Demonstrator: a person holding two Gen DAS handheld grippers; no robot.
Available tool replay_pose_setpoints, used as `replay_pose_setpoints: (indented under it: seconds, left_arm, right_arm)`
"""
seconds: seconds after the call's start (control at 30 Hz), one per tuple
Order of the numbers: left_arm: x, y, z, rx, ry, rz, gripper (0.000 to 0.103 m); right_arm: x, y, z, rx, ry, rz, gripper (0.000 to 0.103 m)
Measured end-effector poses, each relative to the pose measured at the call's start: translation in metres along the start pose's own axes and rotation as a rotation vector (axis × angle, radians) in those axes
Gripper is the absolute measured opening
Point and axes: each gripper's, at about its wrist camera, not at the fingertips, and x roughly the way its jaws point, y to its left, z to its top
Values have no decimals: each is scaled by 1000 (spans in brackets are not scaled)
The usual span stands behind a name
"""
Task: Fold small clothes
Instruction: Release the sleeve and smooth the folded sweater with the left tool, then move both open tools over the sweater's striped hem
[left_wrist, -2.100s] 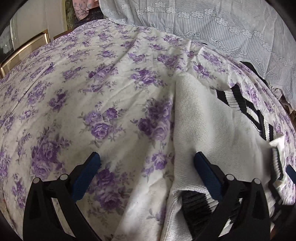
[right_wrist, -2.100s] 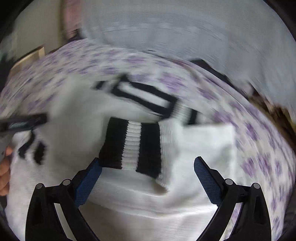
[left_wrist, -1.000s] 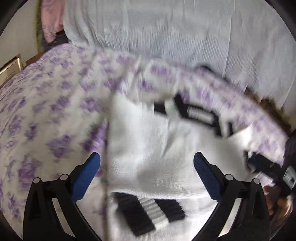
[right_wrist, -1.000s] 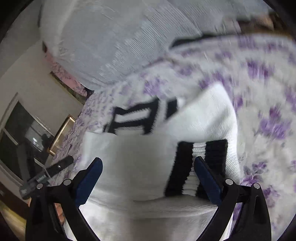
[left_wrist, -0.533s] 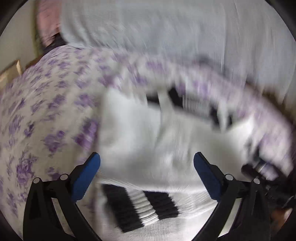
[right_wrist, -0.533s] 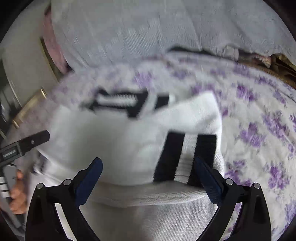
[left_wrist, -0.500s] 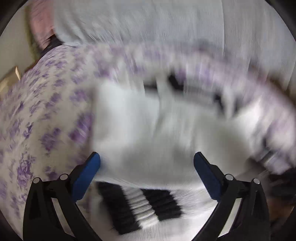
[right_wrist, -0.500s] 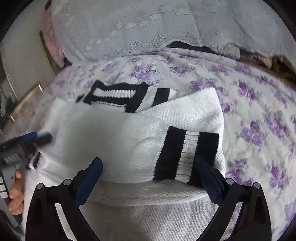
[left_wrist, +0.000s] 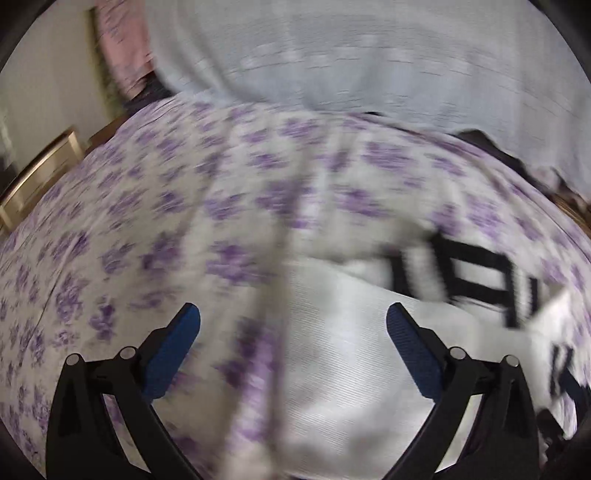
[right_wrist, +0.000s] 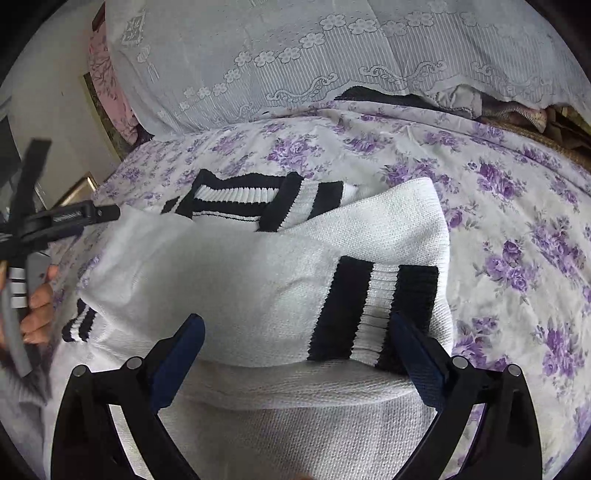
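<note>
**A:** Left wrist view first. Your left tool (left_wrist: 291, 347) is spread wide with nothing between its blue fingers (left_wrist: 173, 349). The picture is smeared, so you are swinging it. A second ago the white sweater (left_wrist: 351, 369) filled the middle of this frame; now it sits at lower right, and the floral bedsheet (left_wrist: 147, 221) takes the left half.

**B:** So you have let go and pulled off to the left?

**A:** That is my reading: the left sleeve fold looks laid, and you are clearing away.

**B:** And the right wrist view?

**A:** Sharp. Your right tool (right_wrist: 295, 354) is also spread wide, gripping nothing, low over the sweater (right_wrist: 240, 280) in the centre of the frame on the bedsheet (right_wrist: 517, 240). A striped cuff (right_wrist: 373, 314) lies folded across the body, just beside the right finger. The striped collar (right_wrist: 251, 197) shows at upper centre. At the left edge you can see your left tool (right_wrist: 66, 221) and hand (right_wrist: 38, 310), raised clear of the cloth, where half a second ago it was down at the sweater's edge.

**B:** Meaning?

**A:** Both sleeves appear folded in. I judge the next step is folding the body, and the loose knit may slide as you lift.
</note>
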Motion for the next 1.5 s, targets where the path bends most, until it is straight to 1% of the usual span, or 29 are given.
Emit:
replay_pose_setpoints:
  seconds: [0.03, 0.13, 0.2, 0.23, 0.27, 0.37, 0.43, 0.53, 0.57, 0.6, 0.67, 0.7, 0.73, 0.8, 0.83, 0.9, 0.97, 1.0, 1.07, 1.13, 1.17, 1.2, 1.23, 1.27, 1.3, 1.37, 1.4, 1.43, 1.5]
  left_arm:
    - [7, 11, 2, -23, 8, 12, 99]
    - [28, 23, 4, -40, 53, 30, 99]
    - [52, 24, 0, -24, 105, 79, 99]
    - [68, 23, -2, -23, 144, 79, 99]
    - [70, 25, -3, -42, 137, 66, 99]
    - [55, 24, 1, -54, 123, 94, 99]
    - [31, 22, -1, -48, 75, 91, 98]
    - [-11, 10, -10, -20, -9, 0, 98]
    - [-17, 2, -15, -3, -12, -18, 98]
    - [-16, -1, -19, 14, -2, -17, 98]
    - [2, -17, -33, 74, 62, 17, 99]
    - [16, -22, -40, 100, 103, 49, 99]
    - [29, -23, -47, 96, 126, 49, 99]
    - [24, -11, -45, 29, 125, 10, 99]
    - [16, -4, -43, -9, 127, 3, 99]
    - [-1, 2, -44, -20, 94, -15, 98]
    - [-26, 3, -57, 20, 55, -50, 98]
    - [-39, 1, -68, 50, 44, -67, 98]
    - [-49, -5, -90, 102, 51, -83, 98]
    - [-47, -13, -116, 160, 74, -38, 99]
    - [-53, -10, -124, 145, 37, -35, 99]
    - [-59, -7, -128, 135, 30, -39, 99]
    - [-64, -6, -130, 136, 67, -45, 99]
    - [-69, -5, -133, 131, 68, -51, 98]
    - [-79, -3, -137, 124, 47, -64, 98]
    - [-103, -2, -153, 138, 13, -107, 98]
    - [-120, -1, -165, 152, -10, -126, 99]
    - [-131, -1, -174, 161, -25, -134, 99]
    - [-150, 3, -193, 172, -41, -158, 99]
  right_arm:
    - [0, -3, 1, 10, -2, 16, 100]
    - [0, -8, 1, 35, -8, 48, 100]
    - [0, -8, 2, 38, -10, 53, 100]
    - [0, -8, 2, 37, -10, 55, 100]
    - [0, -8, 2, 38, -11, 57, 100]
    - [0, -9, 2, 44, -15, 66, 100]
    - [-1, -11, 2, 55, -21, 79, 100]
    - [-2, -13, 2, 68, -27, 96, 100]
    - [-2, -13, 2, 69, -28, 97, 100]
    - [-2, -13, 2, 68, -28, 96, 100]
    - [-2, -13, 1, 68, -29, 98, 100]
    - [-2, -13, 1, 69, -29, 99, 100]
    - [-2, -13, 1, 69, -30, 102, 100]
    - [-3, -15, 1, 73, -32, 109, 100]
    - [-3, -15, 1, 76, -34, 113, 100]
    - [-4, -17, 1, 84, -40, 116, 100]
    - [-11, -15, 1, 89, -41, 98, 100]
    - [-20, -11, 0, 92, -46, 69, 100]
    - [-39, -3, -3, 74, -73, 70, 100]
    - [-54, 10, -10, 12, -78, 80, 100]
    - [-56, 15, -17, -25, -59, 62, 100]
    - [-54, 19, -25, -60, -28, 33, 100]
    - [-44, 22, -38, -99, 34, -8, 100]
    - [-33, 21, -49, -113, 111, -46, 100]
    - [-27, 19, -57, -113, 157, -74, 100]
    - [-51, 28, -58, -136, 133, -119, 100]
    - [-61, 30, -60, -137, 119, -115, 100]
    - [-79, 31, -66, -135, 85, -84, 100]
    - [-99, 28, -78, -121, 68, -27, 100]
